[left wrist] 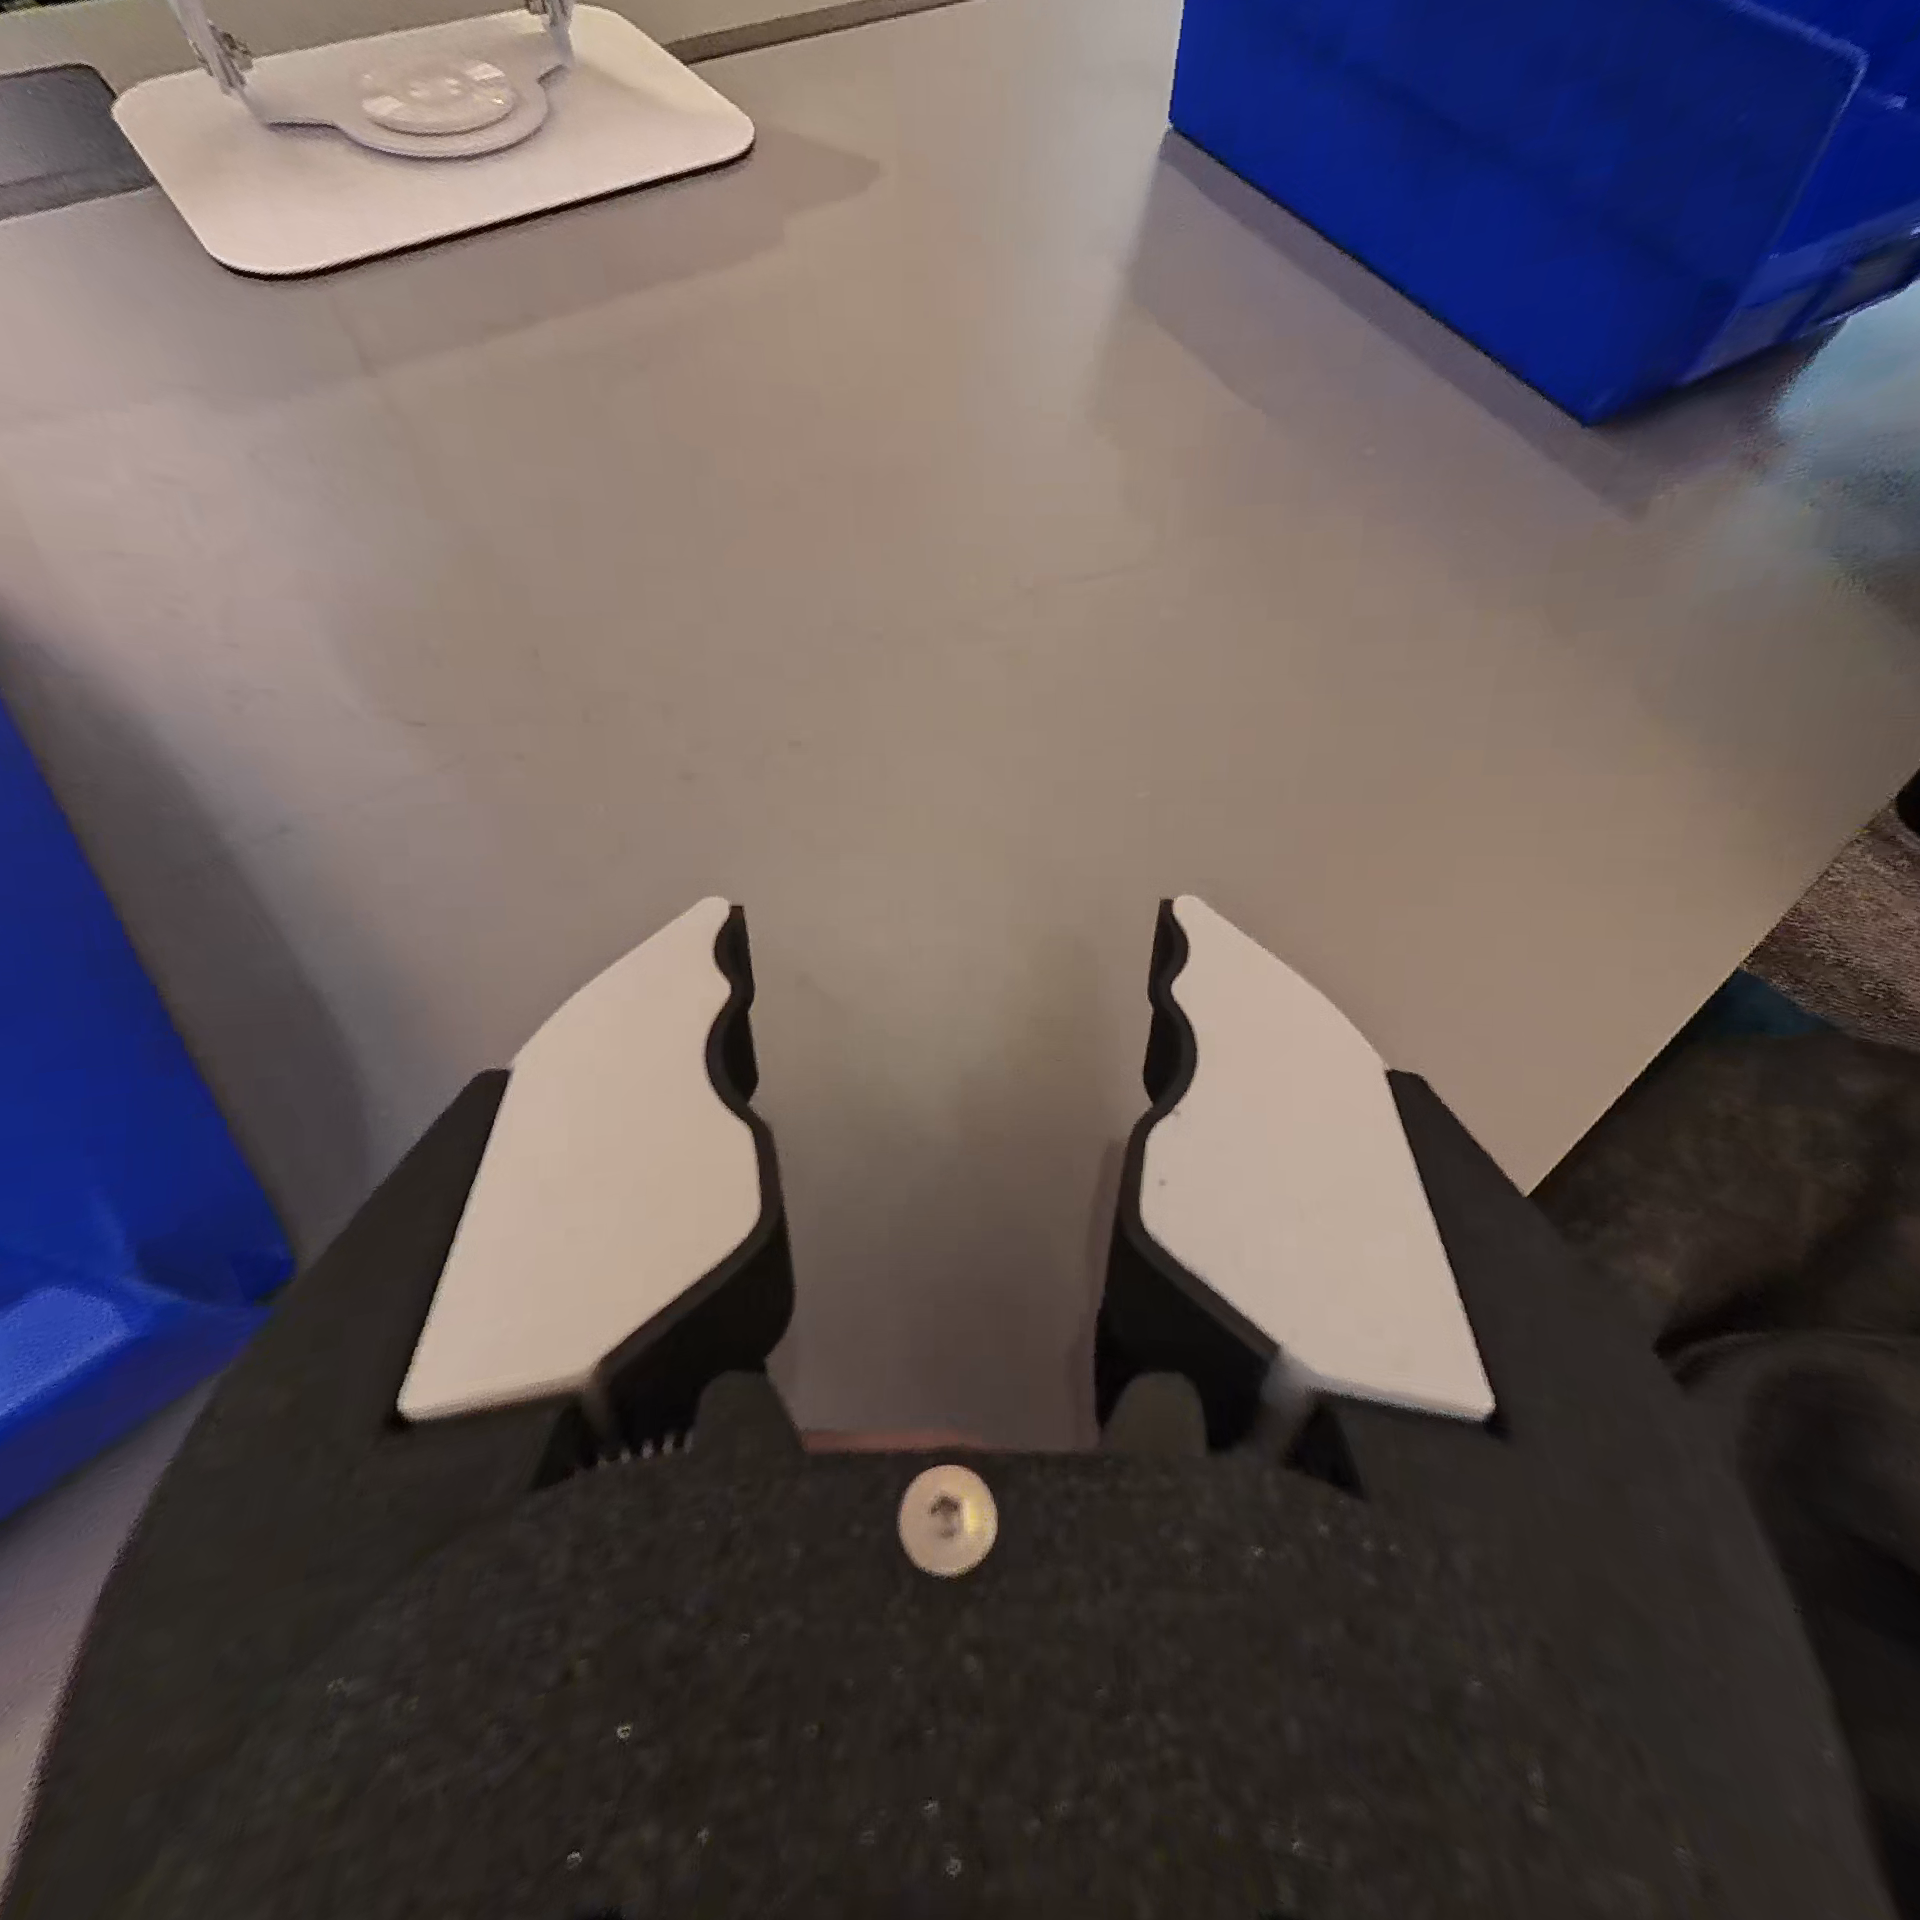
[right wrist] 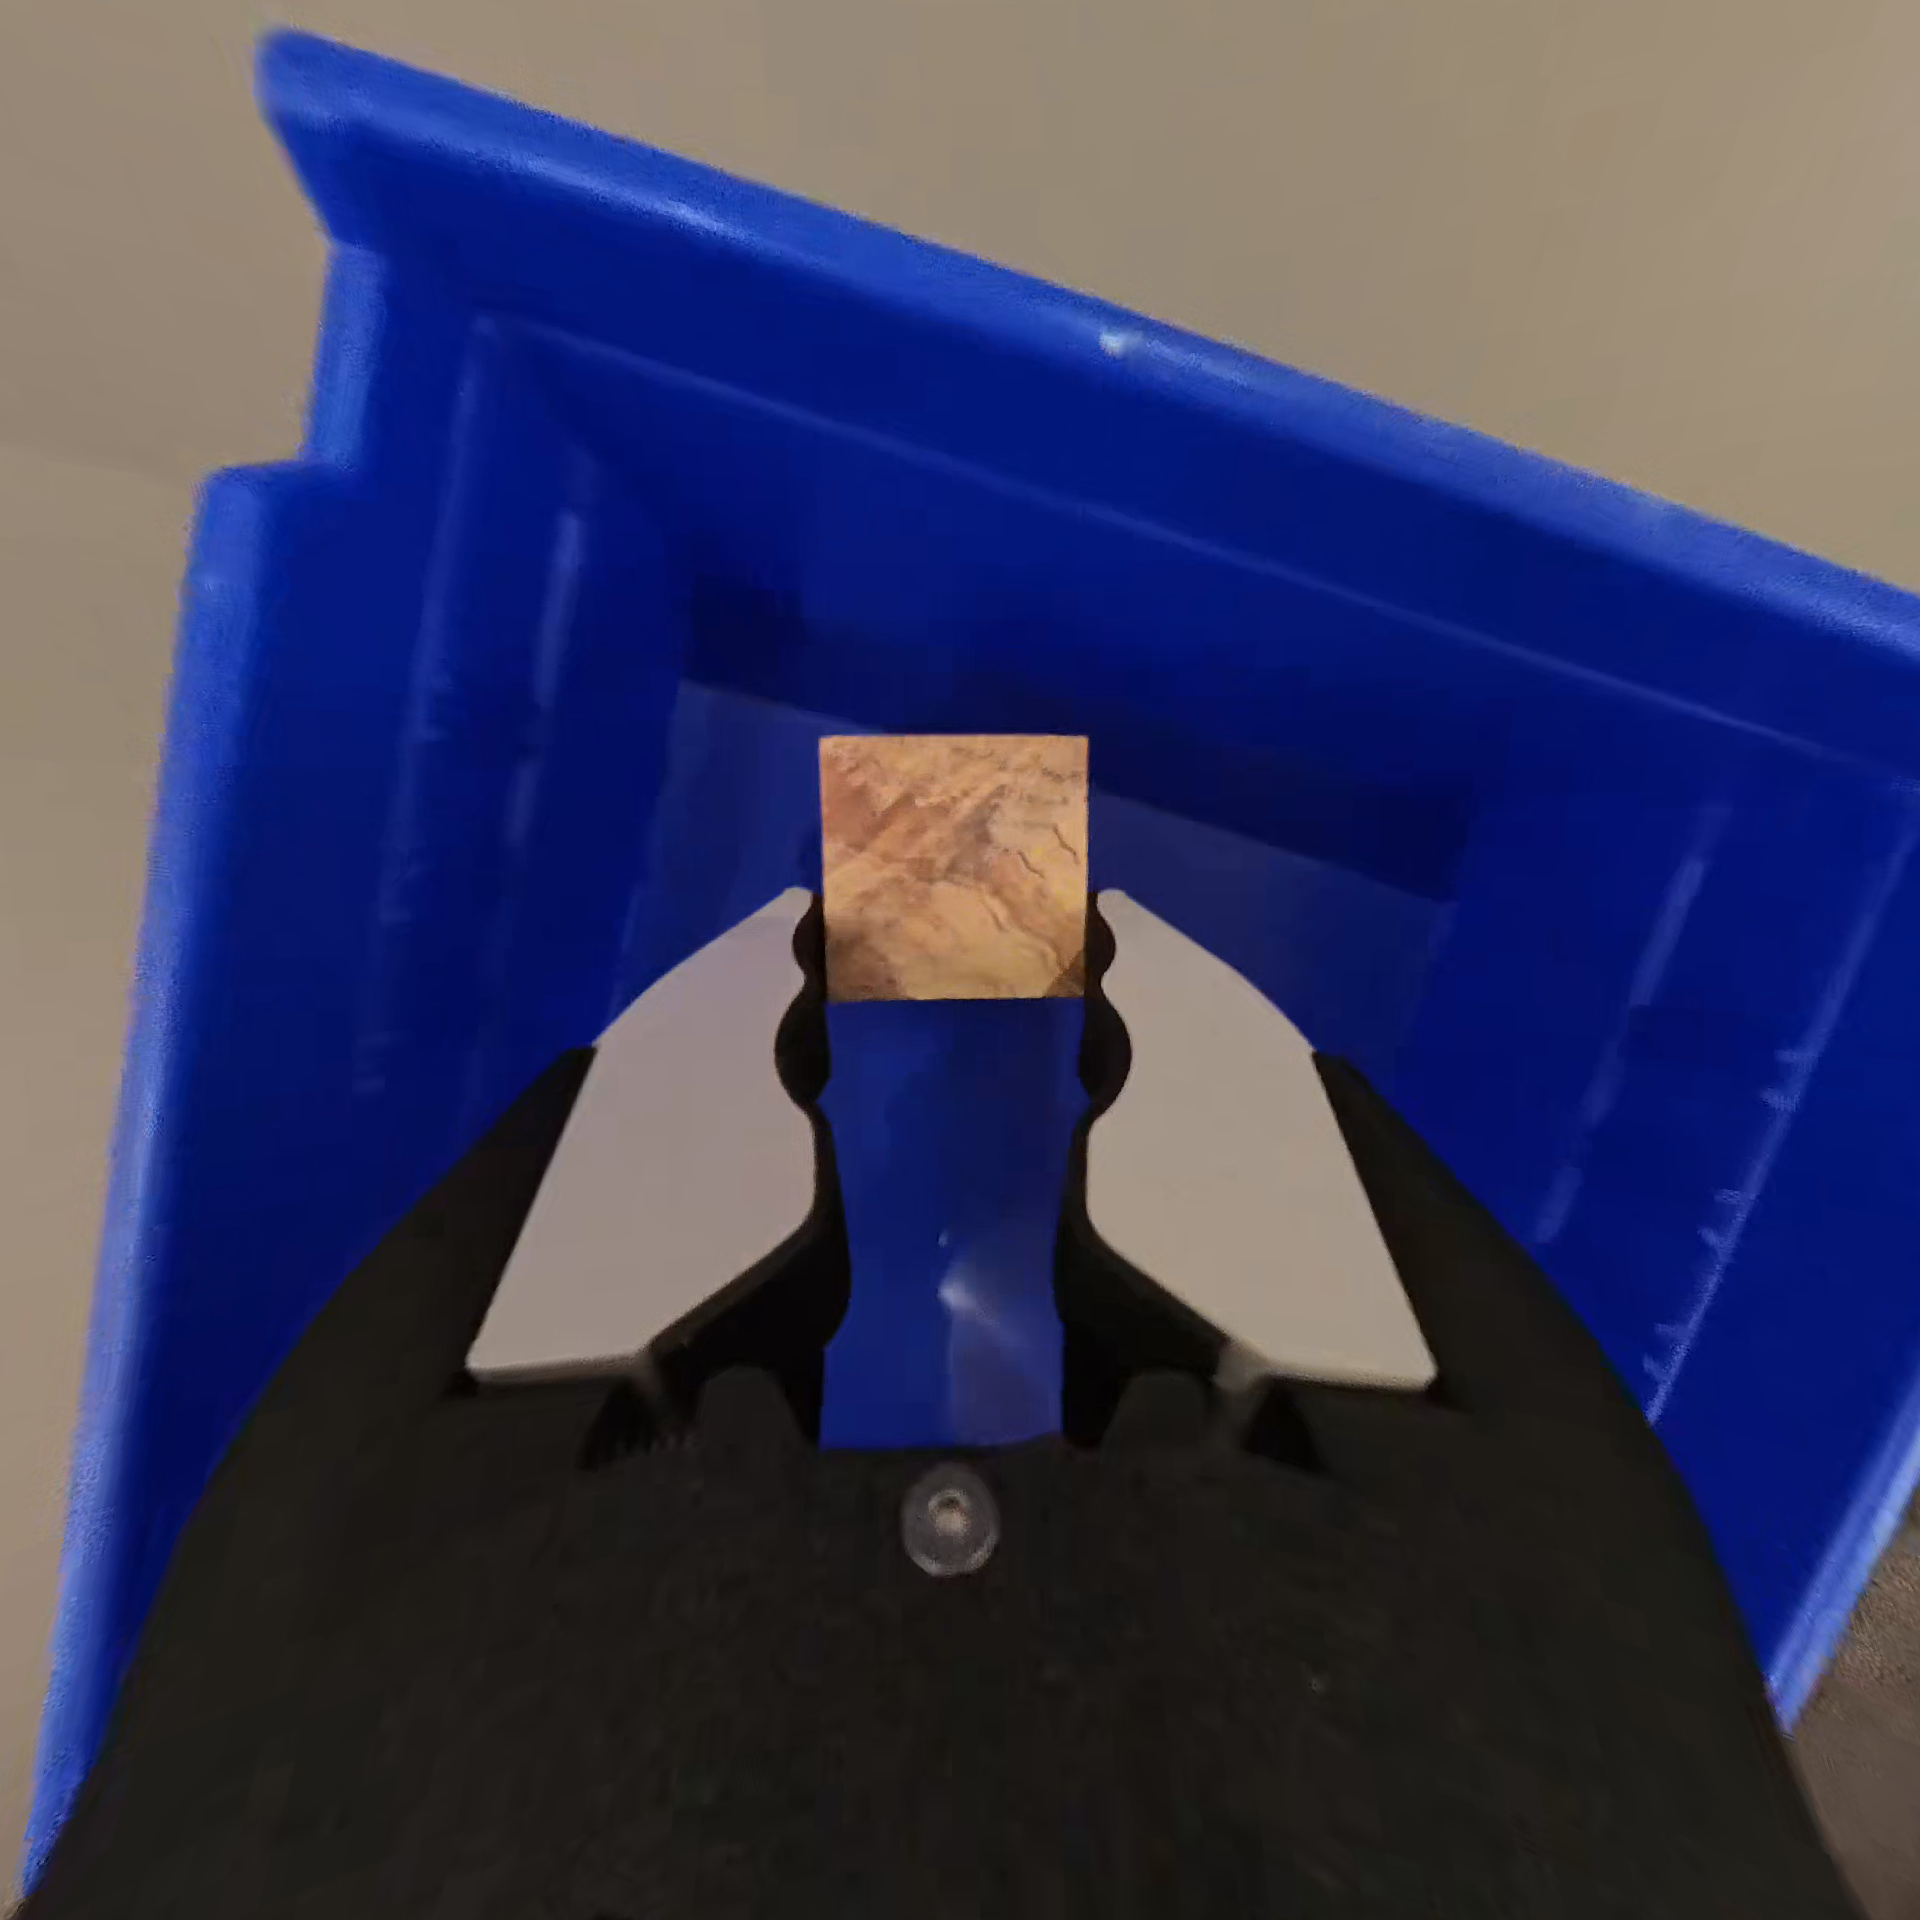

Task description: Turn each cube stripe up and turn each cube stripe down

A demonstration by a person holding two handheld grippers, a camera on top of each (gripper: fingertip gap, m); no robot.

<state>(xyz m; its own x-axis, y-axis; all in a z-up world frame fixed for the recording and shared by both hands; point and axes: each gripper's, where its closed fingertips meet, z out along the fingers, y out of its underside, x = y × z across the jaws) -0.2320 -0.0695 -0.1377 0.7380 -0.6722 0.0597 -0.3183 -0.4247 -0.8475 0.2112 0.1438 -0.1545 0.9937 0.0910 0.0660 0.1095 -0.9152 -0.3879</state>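
In the right wrist view my right gripper (right wrist: 954, 914) is shut on a wooden cube (right wrist: 954, 868) and holds it between its fingertips over the inside of a blue bin (right wrist: 1351, 582). The cube's near face shows brown grain and no stripe; its other faces are hidden. In the left wrist view my left gripper (left wrist: 951, 914) is open and empty, hovering over the bare grey table (left wrist: 831, 571). No cube shows in the left wrist view.
A blue bin (left wrist: 1507, 177) stands at the back right and another blue bin (left wrist: 94, 1122) at the left edge. A white stand base (left wrist: 436, 135) sits at the back left. The table's edge (left wrist: 1714, 997) runs at the right, with carpet beyond.
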